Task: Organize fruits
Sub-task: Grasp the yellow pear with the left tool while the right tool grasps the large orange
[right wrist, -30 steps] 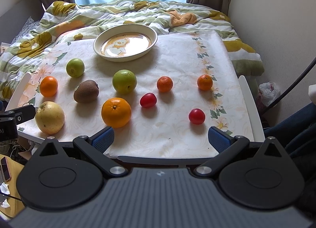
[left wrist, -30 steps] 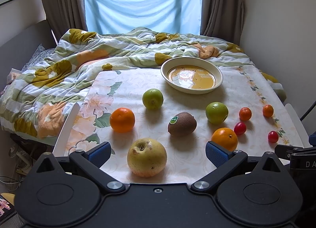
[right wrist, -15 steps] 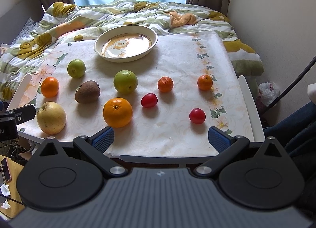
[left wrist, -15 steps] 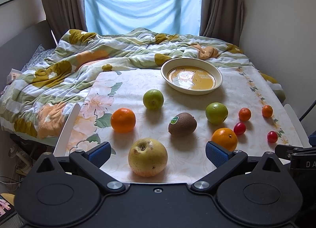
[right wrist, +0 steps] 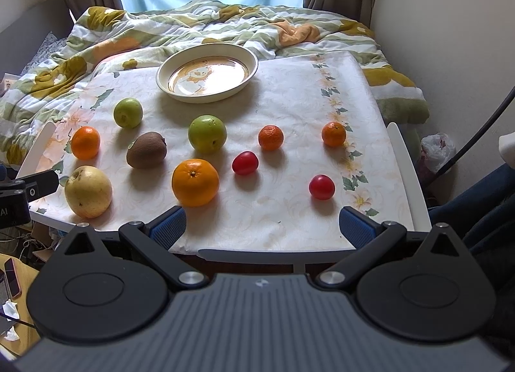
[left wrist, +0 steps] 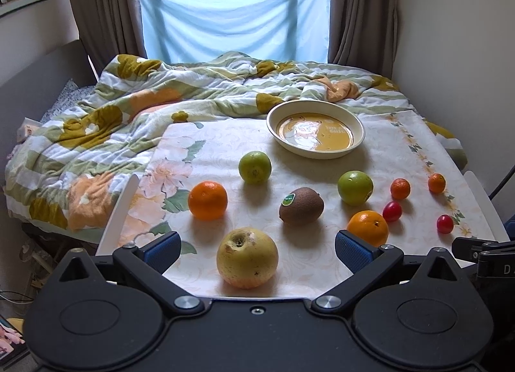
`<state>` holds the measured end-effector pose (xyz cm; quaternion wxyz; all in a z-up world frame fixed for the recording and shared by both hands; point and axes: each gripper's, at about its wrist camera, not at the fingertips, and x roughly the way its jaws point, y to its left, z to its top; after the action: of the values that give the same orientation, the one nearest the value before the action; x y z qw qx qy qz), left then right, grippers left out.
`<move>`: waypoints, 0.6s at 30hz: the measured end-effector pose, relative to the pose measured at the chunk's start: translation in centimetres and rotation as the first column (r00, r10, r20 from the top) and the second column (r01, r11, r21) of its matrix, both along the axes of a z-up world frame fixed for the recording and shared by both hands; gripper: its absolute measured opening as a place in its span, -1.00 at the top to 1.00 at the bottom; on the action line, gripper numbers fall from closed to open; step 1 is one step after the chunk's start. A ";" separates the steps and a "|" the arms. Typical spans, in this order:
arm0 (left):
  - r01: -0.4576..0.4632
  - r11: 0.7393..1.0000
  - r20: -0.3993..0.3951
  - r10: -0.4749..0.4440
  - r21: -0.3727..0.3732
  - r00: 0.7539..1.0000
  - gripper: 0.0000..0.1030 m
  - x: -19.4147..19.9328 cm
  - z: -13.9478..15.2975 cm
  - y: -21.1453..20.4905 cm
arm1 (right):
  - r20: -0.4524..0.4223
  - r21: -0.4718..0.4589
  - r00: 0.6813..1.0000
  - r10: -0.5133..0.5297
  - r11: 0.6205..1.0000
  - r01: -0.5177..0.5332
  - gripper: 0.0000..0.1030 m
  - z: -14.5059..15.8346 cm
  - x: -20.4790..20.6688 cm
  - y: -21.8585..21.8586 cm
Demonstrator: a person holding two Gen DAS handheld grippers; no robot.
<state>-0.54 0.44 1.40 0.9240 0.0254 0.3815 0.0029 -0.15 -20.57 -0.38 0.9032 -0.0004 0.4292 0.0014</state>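
Fruit lies spread on a floral tablecloth (left wrist: 225, 146) before a cream bowl (left wrist: 317, 133) (right wrist: 206, 76) with nothing in it. A yellow apple (left wrist: 247, 257) (right wrist: 88, 191) sits nearest, framed by my left gripper (left wrist: 256, 248), which is open and holds nothing. Behind it are an orange (left wrist: 207, 200), a green fruit (left wrist: 255, 166), a kiwi (left wrist: 301, 205), a green apple (left wrist: 355, 187) and a second orange (left wrist: 367, 227). My right gripper (right wrist: 261, 227) is open over the table's front edge, near the orange (right wrist: 195, 182), two red tomatoes (right wrist: 245, 162) (right wrist: 321, 187) and two mandarins (right wrist: 271, 137) (right wrist: 333, 134).
A rumpled floral quilt (left wrist: 128, 108) covers the bed behind and left of the table. A wall (left wrist: 466, 66) runs close on the right. White table rails (right wrist: 407, 175) border both sides. A phone (right wrist: 12, 277) lies on a low surface at lower left.
Both grippers have crept slightly forward; the fruit sits a touch lower and larger in each view. No fruit has moved.
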 end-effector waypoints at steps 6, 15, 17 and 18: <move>0.002 1.000 0.024 -0.002 0.017 1.000 -1.00 -0.4 0.6 0.1 | 0.010 0.006 0.999 0.048 0.999 -0.048 -1.00 0.9 -0.7 0.0; -0.019 0.999 -0.009 0.020 0.031 1.000 -1.00 1.1 -3.5 1.2 | -0.029 0.019 0.988 0.149 0.989 -0.148 -1.00 -3.3 2.1 0.9; -0.025 0.999 -0.017 0.026 0.033 1.000 -1.00 1.5 -4.6 1.5 | -0.051 0.026 0.984 0.168 0.986 -0.167 -1.00 -4.9 3.0 1.3; -0.029 0.999 -0.021 0.030 0.035 0.999 -1.00 1.7 -5.2 1.6 | -0.059 0.031 0.982 0.180 0.984 -0.178 -1.00 -5.7 3.4 1.5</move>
<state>1.19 2.07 -3.83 0.9190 0.0360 0.3918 0.0230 3.22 -19.11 -6.07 0.8858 -0.0275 0.4549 0.0880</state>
